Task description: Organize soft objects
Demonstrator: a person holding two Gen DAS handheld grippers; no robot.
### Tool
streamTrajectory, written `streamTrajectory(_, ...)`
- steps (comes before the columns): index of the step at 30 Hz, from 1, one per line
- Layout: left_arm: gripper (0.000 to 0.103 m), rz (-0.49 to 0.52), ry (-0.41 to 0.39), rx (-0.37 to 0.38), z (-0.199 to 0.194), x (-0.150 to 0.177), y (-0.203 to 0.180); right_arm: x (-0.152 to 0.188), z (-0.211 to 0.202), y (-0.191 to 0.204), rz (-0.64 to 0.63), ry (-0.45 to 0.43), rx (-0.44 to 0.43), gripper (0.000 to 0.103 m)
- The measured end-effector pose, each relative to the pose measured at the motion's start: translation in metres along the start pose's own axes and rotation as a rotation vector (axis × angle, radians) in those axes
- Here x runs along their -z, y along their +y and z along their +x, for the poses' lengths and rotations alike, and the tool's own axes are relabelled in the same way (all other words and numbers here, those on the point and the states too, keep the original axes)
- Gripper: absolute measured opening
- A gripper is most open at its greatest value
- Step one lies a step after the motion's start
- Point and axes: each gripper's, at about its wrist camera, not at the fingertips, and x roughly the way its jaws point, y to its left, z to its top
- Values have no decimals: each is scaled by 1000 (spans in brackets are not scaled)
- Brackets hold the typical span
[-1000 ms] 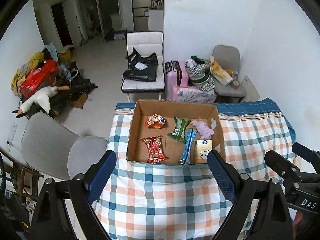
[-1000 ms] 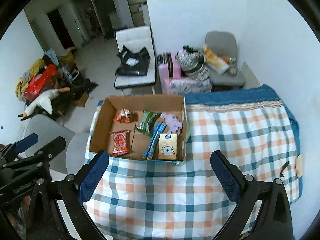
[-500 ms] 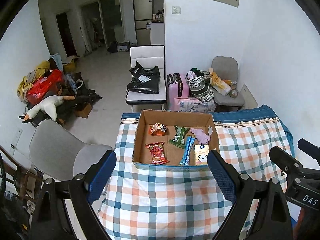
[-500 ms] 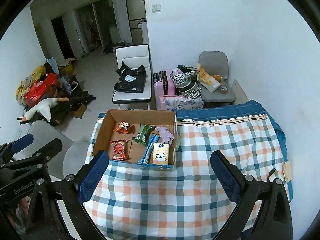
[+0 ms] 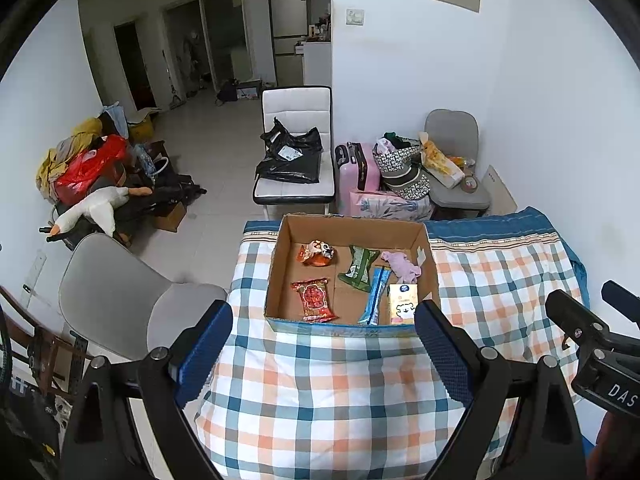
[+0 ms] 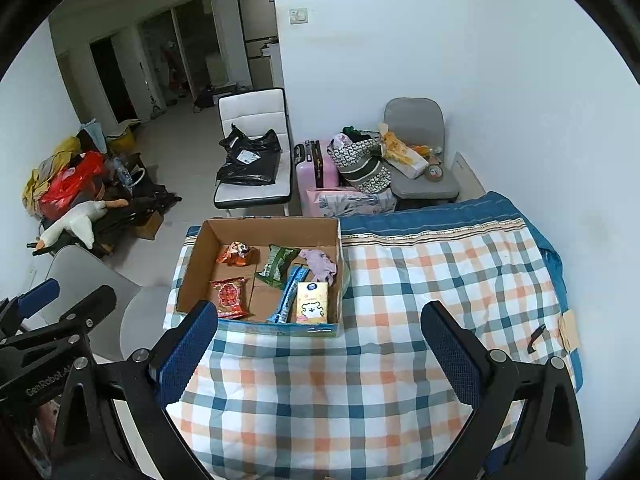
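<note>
Left claw (image 5: 322,354) and right claw (image 6: 320,350) both spread wide, empty, held side by side above checkered bed (image 6: 320,400), aimed at box (image 5: 280,268).

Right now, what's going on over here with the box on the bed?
A person holds two grippers above the checked bedspread. Both the left gripper and the right gripper are open and hold nothing. The cardboard box sits on the bedspread and holds a red snack packet, an orange packet, a green packet, a blue packet, a purple cloth and a small carton. Nothing is being touched.
</note>
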Motion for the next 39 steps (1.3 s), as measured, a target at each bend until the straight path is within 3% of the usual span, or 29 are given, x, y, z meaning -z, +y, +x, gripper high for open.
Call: streamTrajectory(39, 93, 11, 3, 0, 2, -1, -5, 10, -1, -11, 31, -3, 39, 103)
